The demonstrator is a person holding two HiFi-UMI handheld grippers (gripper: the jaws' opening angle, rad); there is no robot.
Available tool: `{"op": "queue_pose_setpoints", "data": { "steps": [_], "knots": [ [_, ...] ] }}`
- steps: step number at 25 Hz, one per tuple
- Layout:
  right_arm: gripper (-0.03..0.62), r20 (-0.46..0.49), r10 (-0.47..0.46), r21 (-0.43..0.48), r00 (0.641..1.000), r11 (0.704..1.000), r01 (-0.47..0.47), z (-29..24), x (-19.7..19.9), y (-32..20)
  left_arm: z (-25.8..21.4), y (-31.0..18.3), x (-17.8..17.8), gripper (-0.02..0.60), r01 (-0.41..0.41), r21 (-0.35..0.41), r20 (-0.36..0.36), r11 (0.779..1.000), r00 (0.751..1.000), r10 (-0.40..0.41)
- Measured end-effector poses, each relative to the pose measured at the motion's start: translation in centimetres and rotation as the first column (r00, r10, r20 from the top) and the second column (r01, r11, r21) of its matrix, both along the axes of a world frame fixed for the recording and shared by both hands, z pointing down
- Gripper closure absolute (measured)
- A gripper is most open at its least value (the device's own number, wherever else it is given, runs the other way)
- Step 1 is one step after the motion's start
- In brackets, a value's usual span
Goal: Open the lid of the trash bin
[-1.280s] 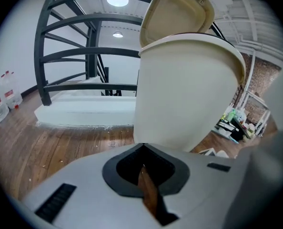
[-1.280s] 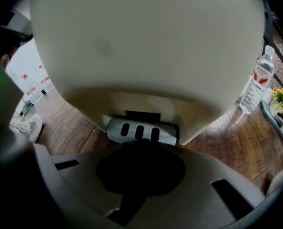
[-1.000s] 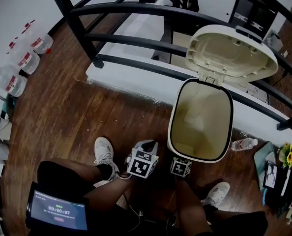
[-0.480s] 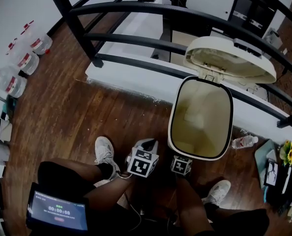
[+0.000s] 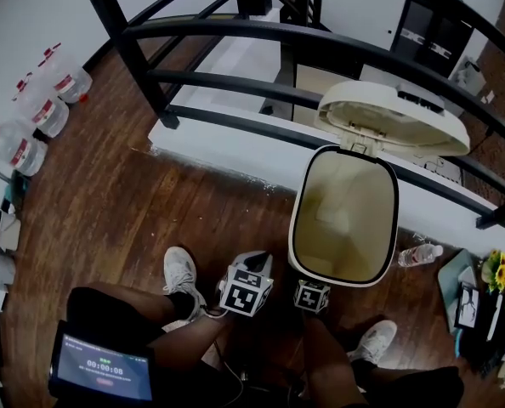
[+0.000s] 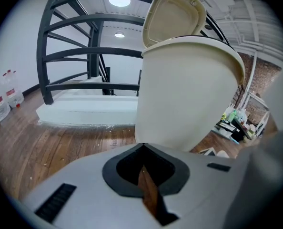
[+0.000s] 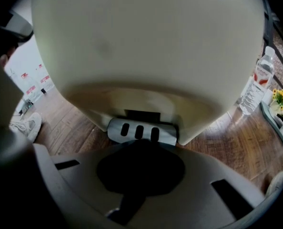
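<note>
The tall cream plastic trash bin (image 5: 293, 228) stands on the brown wooden floor (image 5: 150, 202), its domed lid (image 5: 393, 121) raised. The right gripper (image 7: 140, 147), jaws together, meets the bin's grey slotted pedal (image 7: 141, 131); the left gripper (image 6: 142, 151), jaws almost together and empty, sits just left of the bin's base

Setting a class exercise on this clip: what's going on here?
A person with a gripper in each hand faces a cream trash bin. The right gripper, jaws shut, is at the bin's grey foot pedal, seemingly pressing it. The lid stands open. The left gripper, shut and empty, sits beside the bin.
</note>
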State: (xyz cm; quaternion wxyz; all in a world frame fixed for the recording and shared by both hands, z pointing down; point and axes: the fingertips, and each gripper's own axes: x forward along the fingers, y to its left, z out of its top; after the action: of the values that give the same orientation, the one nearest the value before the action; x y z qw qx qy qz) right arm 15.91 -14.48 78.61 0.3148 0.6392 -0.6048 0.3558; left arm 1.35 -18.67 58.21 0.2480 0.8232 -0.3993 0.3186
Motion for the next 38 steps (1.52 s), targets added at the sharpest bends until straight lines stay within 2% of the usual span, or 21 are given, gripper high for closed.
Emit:
{"op": "queue_pose_setpoints", "data": {
  "steps": [8, 27, 38],
  "knots": [
    [0.588, 0.028, -0.007, -0.003, 1.000, 1.000, 0.007, 0.0, -0.3, -0.3, 0.1, -0.1, -0.2, 0.584, 0.003, 0.001, 0.001, 1.000, 1.000, -0.003],
    [0.588, -0.012, -0.002, -0.006, 1.000, 1.000, 0.002, -0.6, -0.2, -0.3, 0.0, -0.2, -0.3, 0.584, -0.007, 0.013, 0.006, 1.000, 1.000, 0.007],
    [0.588, -0.004, -0.008, -0.018, 1.000, 1.000, 0.008, -0.2, -0.1, -0.5, 0.0, -0.2, -0.2, 0.584, -0.023, 0.029, 0.016, 0.999, 1.000, 0.023]
  ]
}}
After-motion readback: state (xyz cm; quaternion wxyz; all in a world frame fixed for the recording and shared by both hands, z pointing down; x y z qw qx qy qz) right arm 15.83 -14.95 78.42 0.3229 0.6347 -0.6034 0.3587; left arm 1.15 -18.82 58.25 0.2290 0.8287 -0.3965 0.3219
